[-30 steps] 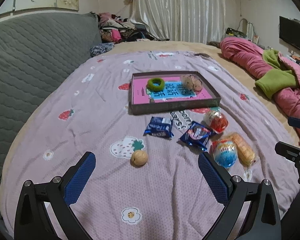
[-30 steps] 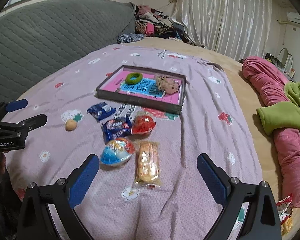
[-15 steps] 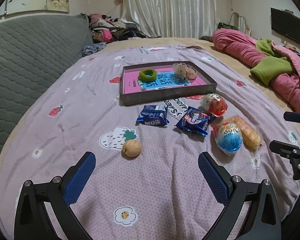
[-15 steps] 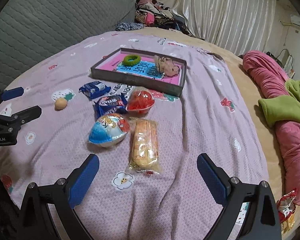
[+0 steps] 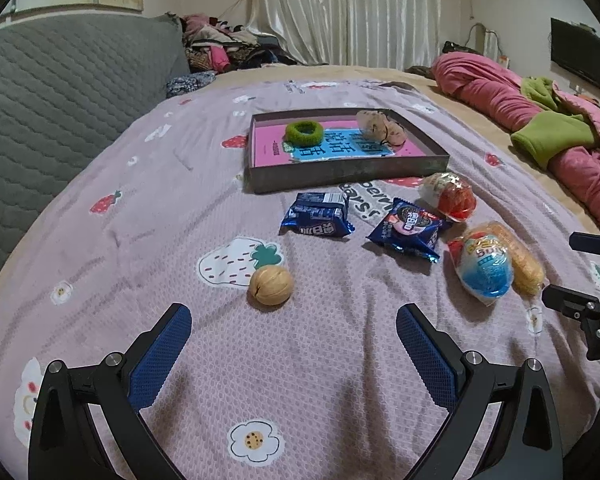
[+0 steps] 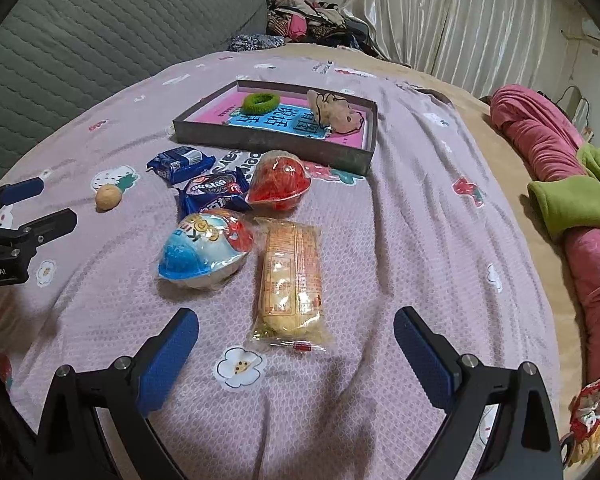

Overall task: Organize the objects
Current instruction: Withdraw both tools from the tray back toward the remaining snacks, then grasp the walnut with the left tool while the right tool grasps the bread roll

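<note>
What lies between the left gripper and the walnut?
Nothing: in the left wrist view only bare pink blanket separates the open left gripper from the walnut.

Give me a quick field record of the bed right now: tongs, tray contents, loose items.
left tongs: open, empty, nearest the walnut
right tongs: open, empty, nearest the long biscuit pack
tray: holds green hair tie and a beige fabric item
loose on blanket: walnut, two blue snack packs, red egg, blue egg, biscuit pack
</note>
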The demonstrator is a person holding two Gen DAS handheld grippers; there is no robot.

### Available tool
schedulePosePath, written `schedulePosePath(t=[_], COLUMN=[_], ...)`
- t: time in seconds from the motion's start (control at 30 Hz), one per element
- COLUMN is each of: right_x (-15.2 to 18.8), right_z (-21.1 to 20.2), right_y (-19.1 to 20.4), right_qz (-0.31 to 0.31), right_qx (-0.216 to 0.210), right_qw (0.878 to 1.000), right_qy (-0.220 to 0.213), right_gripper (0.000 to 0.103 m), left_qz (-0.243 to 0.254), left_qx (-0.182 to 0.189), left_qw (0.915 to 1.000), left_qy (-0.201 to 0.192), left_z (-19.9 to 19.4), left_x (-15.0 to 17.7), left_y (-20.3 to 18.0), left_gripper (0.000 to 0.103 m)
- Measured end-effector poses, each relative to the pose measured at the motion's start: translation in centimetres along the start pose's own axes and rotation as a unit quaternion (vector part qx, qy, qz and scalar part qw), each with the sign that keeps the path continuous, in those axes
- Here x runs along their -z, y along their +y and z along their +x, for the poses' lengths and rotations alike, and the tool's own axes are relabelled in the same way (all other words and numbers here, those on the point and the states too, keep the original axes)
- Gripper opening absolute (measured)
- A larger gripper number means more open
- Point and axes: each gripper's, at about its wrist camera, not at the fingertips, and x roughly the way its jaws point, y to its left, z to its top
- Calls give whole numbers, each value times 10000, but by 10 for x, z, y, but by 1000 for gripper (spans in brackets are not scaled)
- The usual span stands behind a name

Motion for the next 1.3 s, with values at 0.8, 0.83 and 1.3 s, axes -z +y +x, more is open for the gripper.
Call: schedulePosePath(t=[0.8, 0.83, 1.3], right_x=[3, 3, 2], right_z=[29, 30, 44], right_y=[-9, -9, -10], right_qz=[230, 221, 246], right_qx=[-91, -107, -150], right_qw=[9996, 9996, 9996], right_qy=[99, 100, 76], right_gripper=[99, 99, 99], left_qz=[-158, -156, -323], left_qx=[-17, -8, 128], left_qw=[9997, 9997, 9991], left_qy=[186, 177, 233], left_z=[50, 51, 66], left_x=[-6, -7, -11], left_y=[14, 15, 22], left_gripper=[102, 102, 100])
